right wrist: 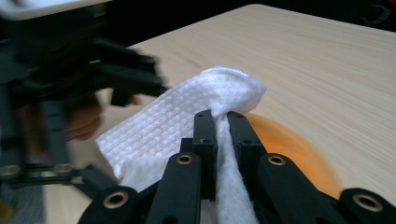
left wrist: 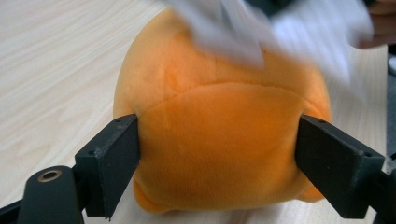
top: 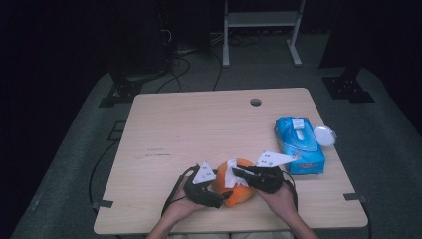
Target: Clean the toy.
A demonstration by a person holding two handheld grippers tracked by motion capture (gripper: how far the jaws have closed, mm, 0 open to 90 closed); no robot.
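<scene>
The step in hand looks like wiping: the left gripper (left wrist: 219,163) holds the round orange plush toy (left wrist: 224,140) by its sides near the front edge of the light wooden table (top: 199,124), while the right gripper (right wrist: 223,122), jaws pinched tight on a white textured wipe (right wrist: 187,116), reaches over the toy's top. Next, it probably needs soft rubbing strokes while the left hand (top: 186,201) keeps the toy steady.

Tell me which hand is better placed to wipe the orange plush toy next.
The right. The right tongs are shut on the white wipe, held over the orange plush toy. The left tongs clamp the toy from both sides on the table, so that hand is probably best left steadying it.
</scene>
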